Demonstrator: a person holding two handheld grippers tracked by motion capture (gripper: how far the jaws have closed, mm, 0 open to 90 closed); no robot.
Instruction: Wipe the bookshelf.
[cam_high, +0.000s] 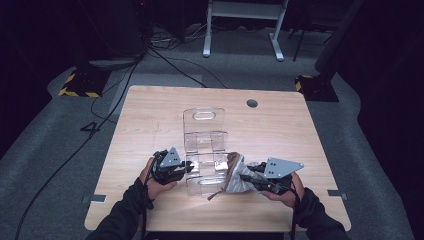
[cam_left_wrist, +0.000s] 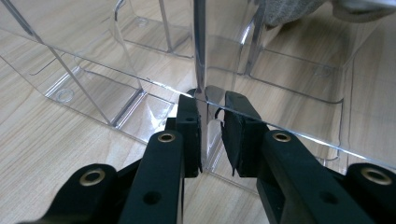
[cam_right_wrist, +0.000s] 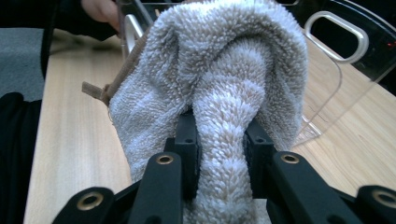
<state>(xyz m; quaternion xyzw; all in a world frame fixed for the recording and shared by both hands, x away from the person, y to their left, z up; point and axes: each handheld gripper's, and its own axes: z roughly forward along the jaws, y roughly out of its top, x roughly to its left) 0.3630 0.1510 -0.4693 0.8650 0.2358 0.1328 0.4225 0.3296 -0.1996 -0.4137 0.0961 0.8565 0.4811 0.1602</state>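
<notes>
Wiping hard could tip the clear acrylic organiser (cam_high: 204, 150), which stands mid-counter (cam_high: 150, 115): the left gripper (cam_left_wrist: 209, 100) has its jaws clamped on just one thin wall at the organiser's near-left edge. At its near-right edge, the right gripper (cam_right_wrist: 219, 126) pinches a bunched grey towel (cam_right_wrist: 224, 70); that fold could slip free under drag.

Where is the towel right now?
In the high view the towel sits near the table's front edge, right of centre, bunched in the right claw and touching the right side of the clear plastic rack.
</notes>
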